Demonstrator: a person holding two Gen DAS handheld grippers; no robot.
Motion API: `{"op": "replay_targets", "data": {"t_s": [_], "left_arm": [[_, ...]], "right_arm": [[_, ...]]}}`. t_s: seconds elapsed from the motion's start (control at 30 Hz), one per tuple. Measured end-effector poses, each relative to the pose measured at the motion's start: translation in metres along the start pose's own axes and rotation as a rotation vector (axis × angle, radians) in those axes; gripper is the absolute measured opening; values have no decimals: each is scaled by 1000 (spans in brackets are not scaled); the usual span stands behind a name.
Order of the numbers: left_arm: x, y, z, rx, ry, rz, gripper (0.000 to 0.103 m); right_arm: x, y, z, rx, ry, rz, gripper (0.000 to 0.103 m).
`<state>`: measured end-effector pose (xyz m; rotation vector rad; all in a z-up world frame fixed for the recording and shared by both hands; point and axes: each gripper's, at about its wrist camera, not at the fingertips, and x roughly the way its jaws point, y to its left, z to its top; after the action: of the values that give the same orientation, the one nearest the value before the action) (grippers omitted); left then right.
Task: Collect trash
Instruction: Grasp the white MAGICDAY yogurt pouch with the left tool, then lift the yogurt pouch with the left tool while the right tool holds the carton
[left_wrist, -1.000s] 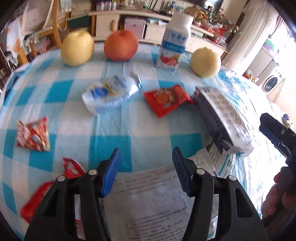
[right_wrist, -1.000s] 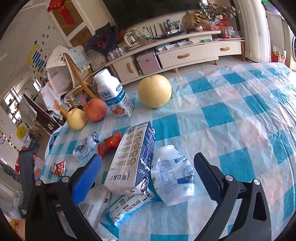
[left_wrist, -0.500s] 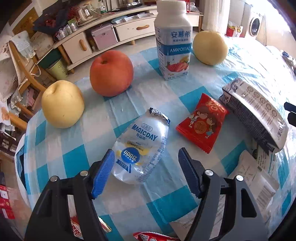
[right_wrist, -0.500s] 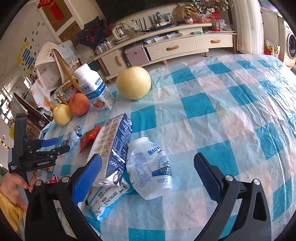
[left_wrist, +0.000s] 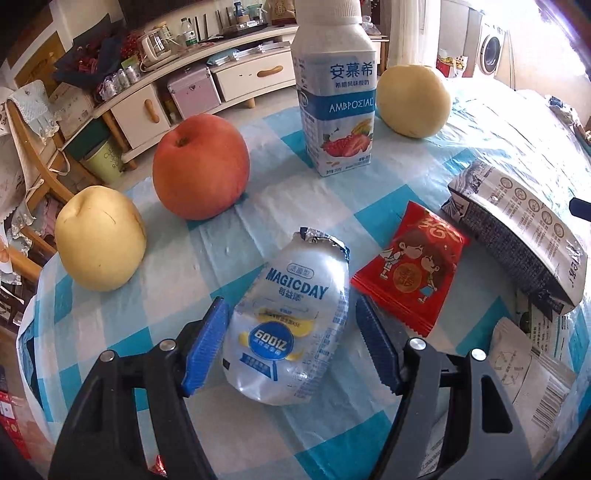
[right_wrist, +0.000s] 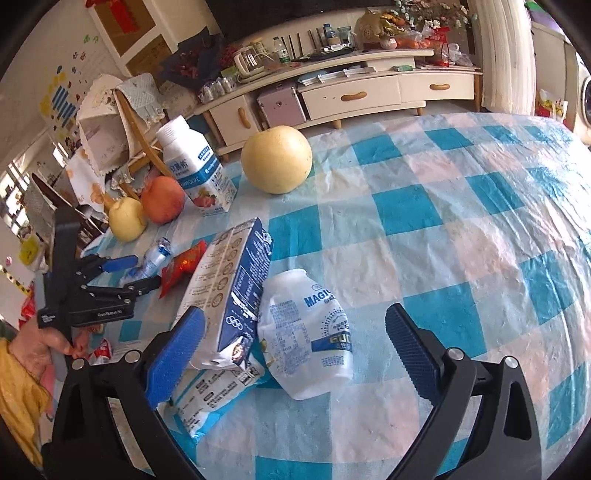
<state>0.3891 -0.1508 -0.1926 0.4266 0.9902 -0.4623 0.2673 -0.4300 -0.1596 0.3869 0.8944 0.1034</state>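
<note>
Behind the table stands a long low cabinet with drawers, and the table itself carries a blue and white checked cloth (left_wrist: 207, 251).

From the left wrist camera, the left gripper (left_wrist: 291, 332) is wide open, with its blue pads on both sides of a crushed Magicday bottle (left_wrist: 291, 314) that lies flat on the cloth. The pads seem not to touch it yet; I judge the claw is placed so in order to close on this piece of trash. Just to the right lies a red snack wrapper (left_wrist: 410, 273), and further right a flattened milk carton (left_wrist: 524, 236), cut off by the edge of the picture. An upright yogurt bottle (left_wrist: 336, 99), a red apple (left_wrist: 199, 166) and two yellow pears (left_wrist: 99, 240) stand behind; they look like goods to keep, not trash. What lies under the gripper body is hidden.

From the right wrist camera, the right gripper (right_wrist: 295, 347) is also wide open and holds nothing. Between its pads lie a second crushed bottle (right_wrist: 310, 339) and the milk carton, which rests on a flat printed pack (right_wrist: 214, 395), partly covered. At the left, a hand (right_wrist: 40, 343) holds the left gripper; no trash bin is visible in either view.
</note>
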Motion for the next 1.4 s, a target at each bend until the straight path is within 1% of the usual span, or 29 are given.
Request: {"op": "replay_targets", "data": {"t_s": [0.07, 0.1, 0.23, 0.3, 0.4, 0.5, 0.6, 0.63, 0.67, 0.7, 0.8, 0.87, 1.03, 1.17, 1.27, 1.4], "left_arm": [[2, -1, 3, -3, -10, 3, 72], [3, -1, 4, -1, -14, 2, 72], [6, -2, 8, 13, -19, -2, 72], [7, -2, 9, 18, -18, -14, 73], [8, 1, 11, 36, -18, -18, 76], [9, 5, 11, 38, -23, -29, 76], [10, 7, 11, 31, -25, -41, 76], [10, 7, 11, 29, -28, -44, 74], [10, 7, 11, 23, -32, -54, 71], [10, 8, 10, 15, -35, -69, 65], [9, 5, 9, 6, -40, -61, 63], [8, 4, 7, -14, -40, -53, 63], [-2, 2, 3, -59, -50, -34, 53], [-13, 5, -4, -134, -61, -55, 50], [-23, 4, -14, -161, -70, -69, 47], [-43, 4, -30, -209, -89, -93, 38]], "right_arm": [[-1, 3, 1, 14, -8, 58, 97], [-1, 8, 1, 0, -18, 70, 97], [3, 31, 1, -74, -44, 78, 97], [8, 43, 1, -109, -53, 68, 97], [14, 56, -1, -155, -64, 51, 97], [24, 67, -3, -193, -53, 43, 97], [35, 78, -7, -258, -49, -28, 96], [38, 81, -9, -278, -50, -46, 95], [42, 84, -10, -294, -48, -63, 89], [46, 86, -11, -309, -43, -81, 75], [56, 89, -14, -332, -20, -116, 67], [56, 88, -16, -330, -22, -118, 66], [54, 84, -13, -318, -27, -111, 64], [47, 85, -13, -312, -43, -93, 63], [42, 87, -13, -312, -50, -80, 63], [33, 89, -14, -311, -65, -59, 63]]}}
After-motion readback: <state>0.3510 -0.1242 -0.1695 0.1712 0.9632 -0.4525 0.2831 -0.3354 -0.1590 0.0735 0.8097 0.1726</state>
